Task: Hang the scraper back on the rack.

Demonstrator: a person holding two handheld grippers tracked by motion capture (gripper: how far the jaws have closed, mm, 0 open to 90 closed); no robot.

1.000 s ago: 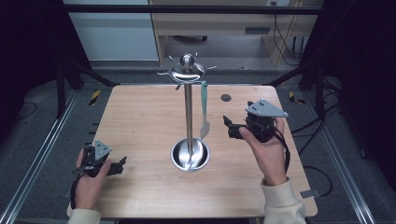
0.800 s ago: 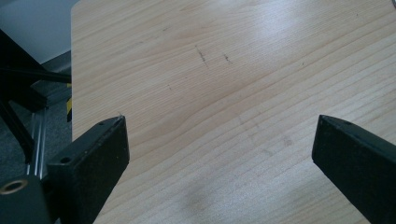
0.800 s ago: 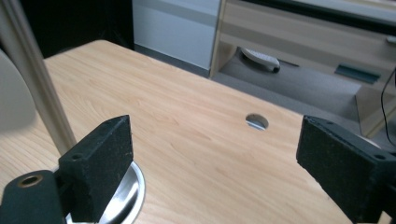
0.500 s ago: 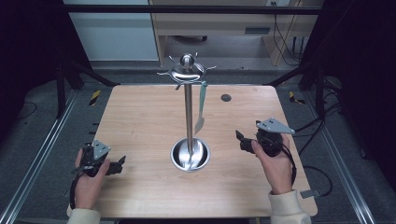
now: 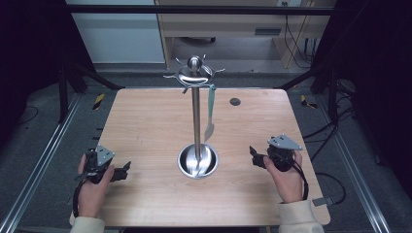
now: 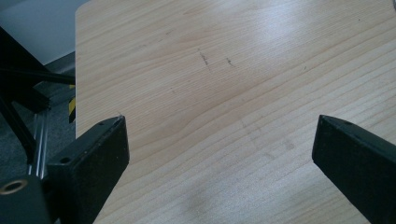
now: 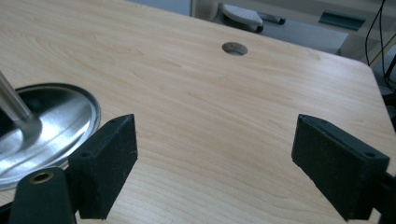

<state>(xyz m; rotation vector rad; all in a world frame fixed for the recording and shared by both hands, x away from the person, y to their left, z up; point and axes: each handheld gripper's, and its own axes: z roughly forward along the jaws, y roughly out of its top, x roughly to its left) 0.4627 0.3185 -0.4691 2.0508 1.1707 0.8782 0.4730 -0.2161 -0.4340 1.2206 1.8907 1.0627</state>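
Stand [image 5: 196,121] sits just left of empty right gripper [image 5: 253,156].

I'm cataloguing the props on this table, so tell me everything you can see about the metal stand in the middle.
The metal utensil stand is shiny, chrome-looking: a thin upright pole rising from a round dish-shaped base that rests on the wooden table. A ball knob tops it, ringed by curved hooks. A pale teal utensil hangs from one hook on the right, dangling beside the pole above the base. No claw touches the stand; both rest near the table's front edge.
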